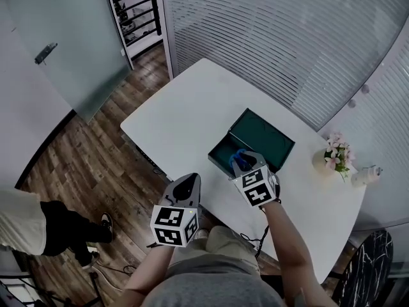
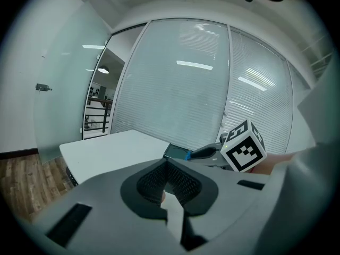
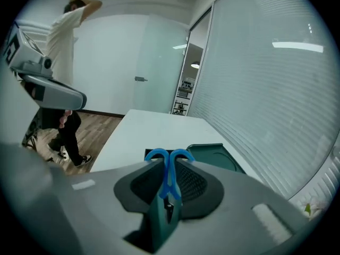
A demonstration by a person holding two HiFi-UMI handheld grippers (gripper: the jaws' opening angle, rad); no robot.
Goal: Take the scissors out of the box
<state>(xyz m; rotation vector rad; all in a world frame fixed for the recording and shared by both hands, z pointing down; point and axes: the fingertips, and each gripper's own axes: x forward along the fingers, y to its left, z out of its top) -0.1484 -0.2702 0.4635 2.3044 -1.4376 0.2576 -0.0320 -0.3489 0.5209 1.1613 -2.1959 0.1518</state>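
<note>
Gripping the blue-handled scissors [image 3: 169,170] over the green box [image 1: 267,137], the right tool [image 3: 170,194] is mid-extraction; left tool [image 2: 171,194] closed, empty. Next: carry them clear, onto the table [image 1: 192,120].

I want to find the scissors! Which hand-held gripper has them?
The right hand-held gripper, above the green box: the blue-handled scissors are pinched between its jaws. The left hand-held gripper is empty.

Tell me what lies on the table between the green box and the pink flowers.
Nothing. In the head view, only bare white table separates the green box from the pink flowers.
</note>
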